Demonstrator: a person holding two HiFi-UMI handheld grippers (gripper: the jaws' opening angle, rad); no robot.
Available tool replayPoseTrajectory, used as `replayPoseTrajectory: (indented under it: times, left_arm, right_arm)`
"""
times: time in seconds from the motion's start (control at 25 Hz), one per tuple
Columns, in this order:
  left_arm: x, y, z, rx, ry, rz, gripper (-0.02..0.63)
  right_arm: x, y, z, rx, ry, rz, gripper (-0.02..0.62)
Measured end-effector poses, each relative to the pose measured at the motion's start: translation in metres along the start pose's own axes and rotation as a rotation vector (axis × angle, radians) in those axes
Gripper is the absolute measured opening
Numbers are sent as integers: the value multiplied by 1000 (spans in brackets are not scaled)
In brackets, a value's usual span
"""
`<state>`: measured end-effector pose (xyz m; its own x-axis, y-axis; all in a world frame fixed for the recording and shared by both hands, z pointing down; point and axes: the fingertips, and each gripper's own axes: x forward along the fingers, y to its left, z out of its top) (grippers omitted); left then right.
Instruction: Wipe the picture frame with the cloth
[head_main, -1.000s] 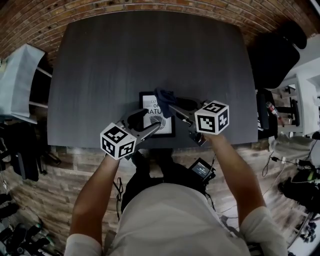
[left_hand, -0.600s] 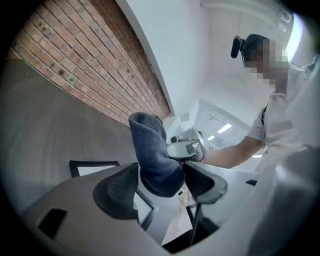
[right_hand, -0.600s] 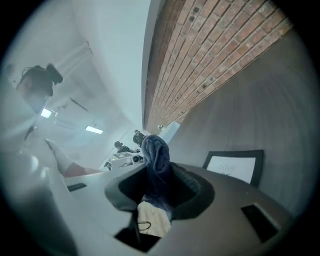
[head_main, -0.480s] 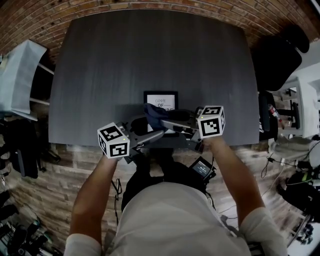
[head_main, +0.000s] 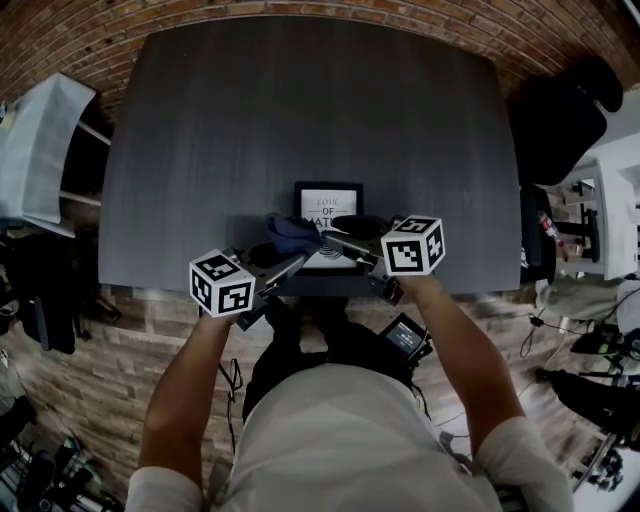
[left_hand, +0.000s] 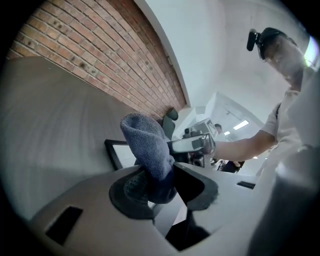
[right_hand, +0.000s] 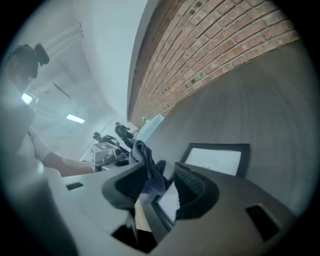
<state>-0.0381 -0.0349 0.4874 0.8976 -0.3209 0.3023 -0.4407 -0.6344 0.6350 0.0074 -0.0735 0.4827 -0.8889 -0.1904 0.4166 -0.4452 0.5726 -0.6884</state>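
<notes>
The left gripper (left_hand: 161, 181) is clamped on the blue cloth (left_hand: 145, 145) beside the picture frame (head_main: 328, 200) on the table (head_main: 300, 100). The right gripper (right_hand: 160, 185) has its jaws apart, cloth between them

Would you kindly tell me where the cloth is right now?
In the head view the cloth is clamped in the left gripper, at the left edge of the frame, near the front edge of the table.

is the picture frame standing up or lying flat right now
Lying flat, face up: in the head view the picture frame shows its printed face from above, resting on the table.
</notes>
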Motion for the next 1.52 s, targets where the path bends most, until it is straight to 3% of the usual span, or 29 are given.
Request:
replayPoseTrajectory:
  times: [0.12, 0.32, 0.52, 0.84, 1.04, 1.36, 1.52]
  left_arm:
    - [-9, 29, -6, 29, 50, 132, 127]
    - [-12, 64, 9, 114, 70, 304, 128]
    - [-3, 95, 29, 186, 86, 423, 127]
    - [17, 133, 67, 288, 87, 537, 127]
    - [33, 143, 71, 263, 95, 517, 127]
    - [47, 128, 42, 70, 102, 376, 115]
    - [48, 117, 31, 42, 119, 342, 114]
  right_arm:
    - [0, -27, -22, -75, 98, -176, 35]
    - [6, -52, -60, -235, 304, -372, 20]
    - [13, -62, -76, -320, 393, -453, 15]
    - [15, -62, -76, -324, 403, -464, 14]
    - [14, -63, -75, -303, 387, -453, 14]
    - [14, -64, -76, -297, 375, -443, 14]
    - [13, -65, -76, -290, 367, -442, 14]
